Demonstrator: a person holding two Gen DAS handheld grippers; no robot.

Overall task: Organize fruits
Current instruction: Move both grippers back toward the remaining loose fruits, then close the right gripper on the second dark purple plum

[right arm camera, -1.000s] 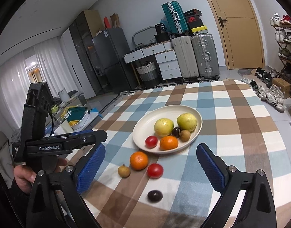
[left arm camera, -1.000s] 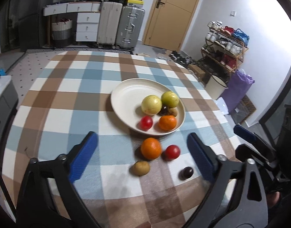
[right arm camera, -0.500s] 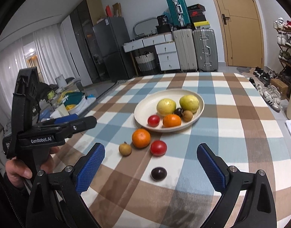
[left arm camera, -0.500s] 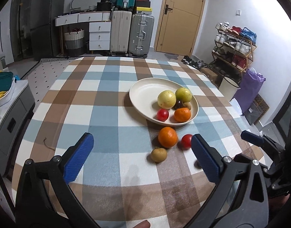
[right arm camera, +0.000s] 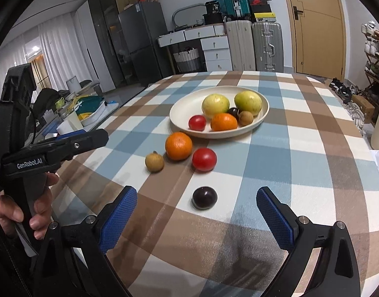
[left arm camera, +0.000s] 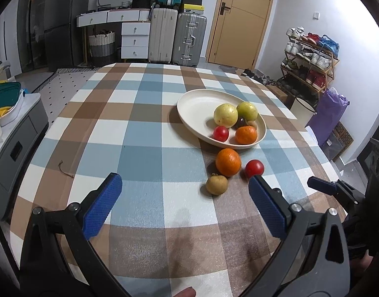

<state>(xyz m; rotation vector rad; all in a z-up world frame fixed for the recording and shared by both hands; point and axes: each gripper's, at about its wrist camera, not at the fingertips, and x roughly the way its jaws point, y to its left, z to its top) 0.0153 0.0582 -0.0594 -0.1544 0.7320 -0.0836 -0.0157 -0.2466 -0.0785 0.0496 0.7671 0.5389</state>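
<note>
A cream plate [left arm camera: 196, 104] [right arm camera: 182, 106] on the checked tablecloth holds two yellow-green fruits, a small tomato, a mandarin, a dark plum and a brown longan. Loose in front of it lie an orange [left arm camera: 228, 161] [right arm camera: 178, 146], a red tomato [left arm camera: 254, 168] [right arm camera: 204, 159], a brown longan [left arm camera: 216, 184] [right arm camera: 154, 162] and a dark plum [right arm camera: 204, 197]. My right gripper [right arm camera: 196, 210] is open, just short of the dark plum. My left gripper [left arm camera: 183, 198] is open and empty, with the longan between its fingertips' line and the orange.
The table edge runs close below both grippers. The left gripper's body and the hand holding it [right arm camera: 38, 208] appear at the left of the right wrist view. Suitcases, drawers, a door and a shoe rack [left arm camera: 310, 59] stand beyond the table.
Both grippers have dropped lower and tilted up towards level; the fruits now look nearer in the right wrist view. The fruits have not moved and both grippers stay open.
</note>
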